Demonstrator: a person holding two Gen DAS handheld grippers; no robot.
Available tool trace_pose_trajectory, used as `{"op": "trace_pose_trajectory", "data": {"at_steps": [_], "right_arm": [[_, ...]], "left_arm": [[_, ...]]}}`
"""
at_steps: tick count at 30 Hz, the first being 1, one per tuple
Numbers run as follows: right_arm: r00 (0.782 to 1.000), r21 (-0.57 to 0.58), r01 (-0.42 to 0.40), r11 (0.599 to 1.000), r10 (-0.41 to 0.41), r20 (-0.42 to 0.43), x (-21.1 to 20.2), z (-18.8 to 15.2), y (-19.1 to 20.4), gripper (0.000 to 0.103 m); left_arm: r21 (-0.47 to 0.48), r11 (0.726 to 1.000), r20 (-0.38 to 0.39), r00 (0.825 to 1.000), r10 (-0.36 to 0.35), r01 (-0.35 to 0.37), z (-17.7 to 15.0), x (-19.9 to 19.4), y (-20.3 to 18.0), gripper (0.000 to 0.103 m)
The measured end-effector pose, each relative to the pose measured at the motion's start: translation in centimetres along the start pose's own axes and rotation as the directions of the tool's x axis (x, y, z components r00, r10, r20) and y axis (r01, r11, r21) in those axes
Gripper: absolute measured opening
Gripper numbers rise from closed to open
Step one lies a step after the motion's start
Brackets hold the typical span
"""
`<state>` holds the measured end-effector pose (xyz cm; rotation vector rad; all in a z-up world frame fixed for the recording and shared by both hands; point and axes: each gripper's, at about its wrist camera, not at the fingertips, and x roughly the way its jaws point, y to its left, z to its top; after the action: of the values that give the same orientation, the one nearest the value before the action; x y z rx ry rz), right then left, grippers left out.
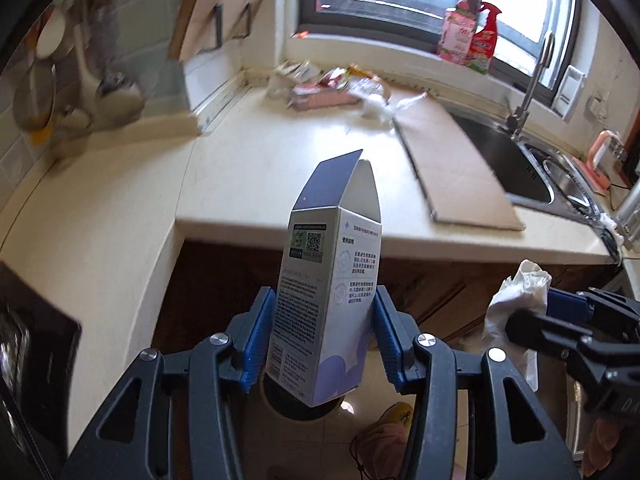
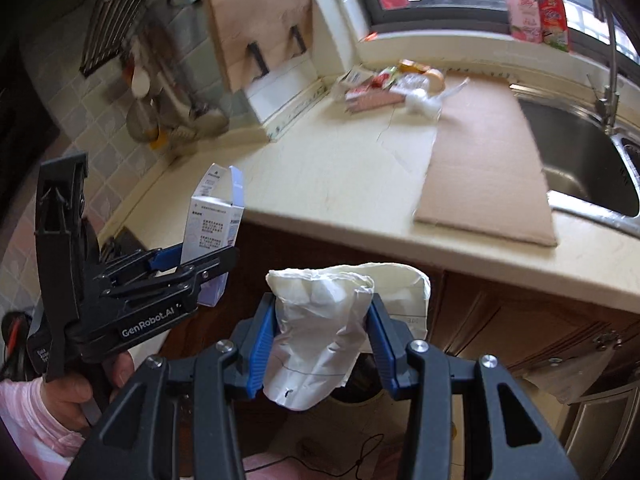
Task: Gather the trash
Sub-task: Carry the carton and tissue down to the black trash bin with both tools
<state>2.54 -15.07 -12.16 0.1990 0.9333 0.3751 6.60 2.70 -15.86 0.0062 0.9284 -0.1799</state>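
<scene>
My left gripper (image 1: 325,308) is shut on a tall white and purple carton (image 1: 326,280) with its top flap open; the same carton (image 2: 212,220) and left gripper (image 2: 200,268) show at the left of the right wrist view. My right gripper (image 2: 322,316) is shut on a crumpled white paper bag (image 2: 320,340), which also appears at the right of the left wrist view as a white wad (image 1: 516,304). Both grippers hang in front of the counter edge, above a round dark bin opening (image 1: 300,410) on the floor. More wrappers and packets (image 1: 336,88) lie in the counter's far corner.
A cardboard sheet (image 1: 452,160) lies on the cream counter (image 1: 280,160) beside the steel sink (image 1: 504,160) with its tap. Bottles (image 1: 472,36) stand on the window sill. Utensils hang on the tiled wall at left. Dark wooden cabinet doors (image 2: 520,320) run below the counter.
</scene>
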Motion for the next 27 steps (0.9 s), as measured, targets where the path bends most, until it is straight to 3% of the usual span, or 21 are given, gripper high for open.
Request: {"op": "trace_pose_trajectory", "data": {"at_steps": [10,15,19,27], "right_arm": [[0.985,-0.071,-0.062,0.996,0.049,-0.163,10.4,-7.0,0.0,0.045],[0.98,-0.106,-0.032,0.994,0.011,-0.201,15.9,-10.2,-1.2,0.045],[0.975,-0.118,-0.034,0.992,0.007,-0.222,20.4,-12.6,-2.4,0.045],[0.964,-0.128,-0.023,0.991,-0.012,-0.267,30.5,-17.1,-5.2,0.046]], "left_arm": [[-0.085,0.996,-0.088,0.996,0.023,-0.031,-10.0,7.9,2.8,0.047],[-0.148,0.987,-0.12,0.992,0.039,-0.057,-14.9,13.0,4.7,0.047],[-0.148,0.984,-0.167,0.983,0.074,-0.099,-18.5,18.1,5.5,0.047],[-0.163,0.981,-0.221,0.973,0.066,-0.104,-24.6,27.6,7.2,0.047]]}}
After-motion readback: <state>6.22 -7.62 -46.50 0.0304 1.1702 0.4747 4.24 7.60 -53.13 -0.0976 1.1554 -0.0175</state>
